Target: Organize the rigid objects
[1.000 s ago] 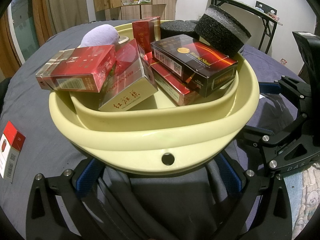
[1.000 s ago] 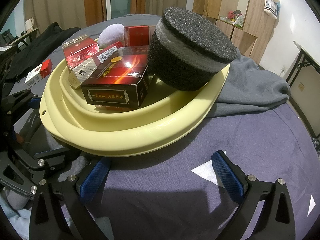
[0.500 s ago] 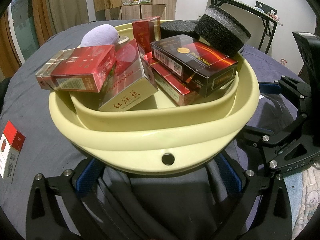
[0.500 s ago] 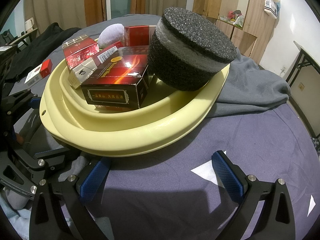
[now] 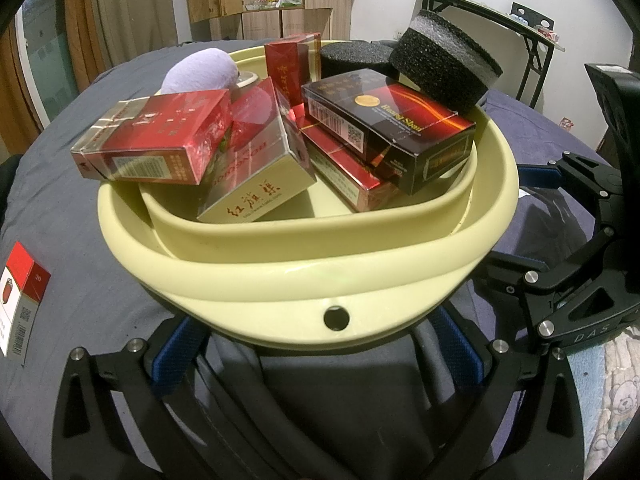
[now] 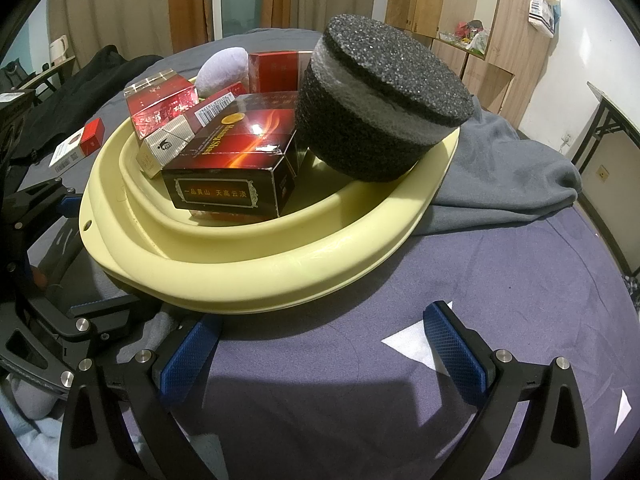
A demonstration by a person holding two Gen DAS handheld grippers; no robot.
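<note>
One pack lay apart on the purple cloth, left of a yellow basin heaped with packs, a dark carton and a foam puck. Fetching the stray looked the likely step; it should be taken by its narrow sides and set low, since the heap sat loose. Both the left gripper and right gripper stood with fingers wide apart, holding nothing, poised at the basin's near rim.
</note>
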